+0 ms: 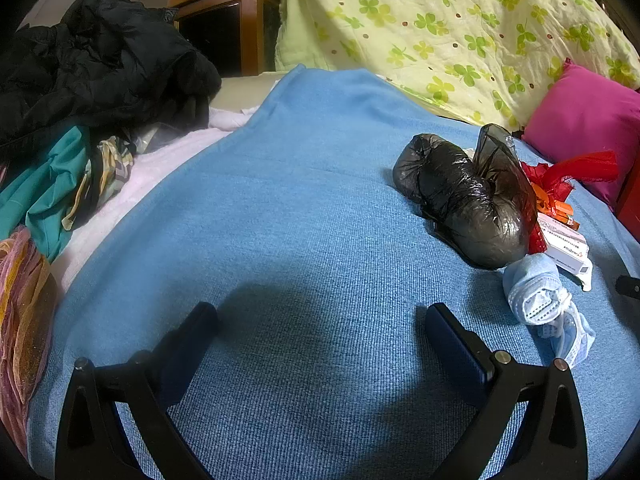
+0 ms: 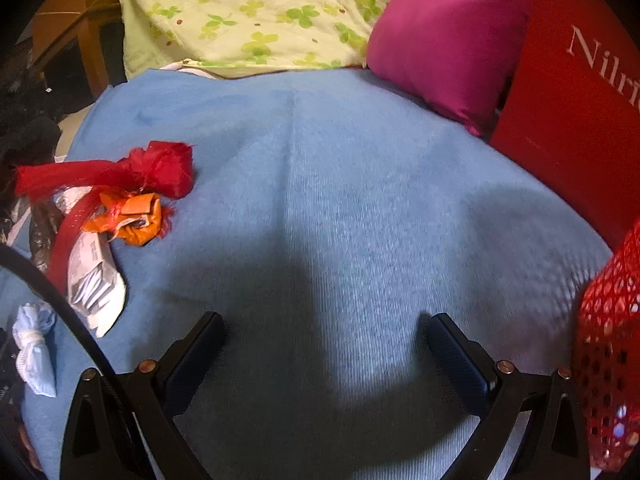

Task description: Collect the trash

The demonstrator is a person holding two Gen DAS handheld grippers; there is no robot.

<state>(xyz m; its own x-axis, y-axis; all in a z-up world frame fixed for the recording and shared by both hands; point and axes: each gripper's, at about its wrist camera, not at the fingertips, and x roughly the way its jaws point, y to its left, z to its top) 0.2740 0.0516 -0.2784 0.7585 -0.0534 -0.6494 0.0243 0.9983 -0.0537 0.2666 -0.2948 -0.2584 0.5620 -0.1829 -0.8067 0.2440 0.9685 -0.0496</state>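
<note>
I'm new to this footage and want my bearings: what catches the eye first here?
A heap of trash on the blue blanket: a crumpled black plastic bag, red netting over an orange wrapper, and a balled blue face mask. Behind sit a magenta pillow and a clover-print quilt. Both grippers hover with jaws open, holding nothing.

Dim indoor light. A soft dark shadow pools on the blanket [image 1: 304, 208] near the lens. Right view slightly blurred; fisheye bends and blackens corners.
</note>
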